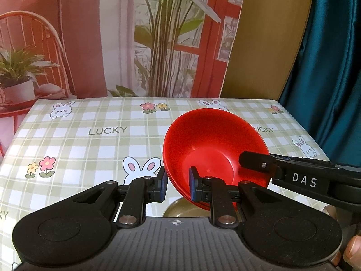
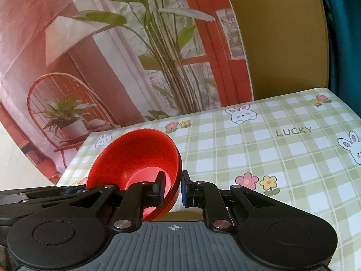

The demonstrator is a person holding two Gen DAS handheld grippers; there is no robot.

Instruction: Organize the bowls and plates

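A stack of red bowls (image 1: 209,149) is held tilted above the checked tablecloth (image 1: 94,144). My left gripper (image 1: 178,186) is shut on the stack's left rim, one pad inside and one outside. My right gripper (image 2: 172,187) is shut on the opposite rim of the same red bowls (image 2: 135,160); its finger shows in the left wrist view (image 1: 259,163). A gold plate or bowl (image 1: 180,210) lies on the table just below the stack, mostly hidden by my left gripper. A sliver of it shows in the right wrist view (image 2: 187,215).
A printed backdrop (image 1: 135,33) of plants and a chair stands behind the table's far edge. A teal curtain (image 1: 334,56) hangs at the right. The tablecloth (image 2: 282,162) stretches to the right of the bowls.
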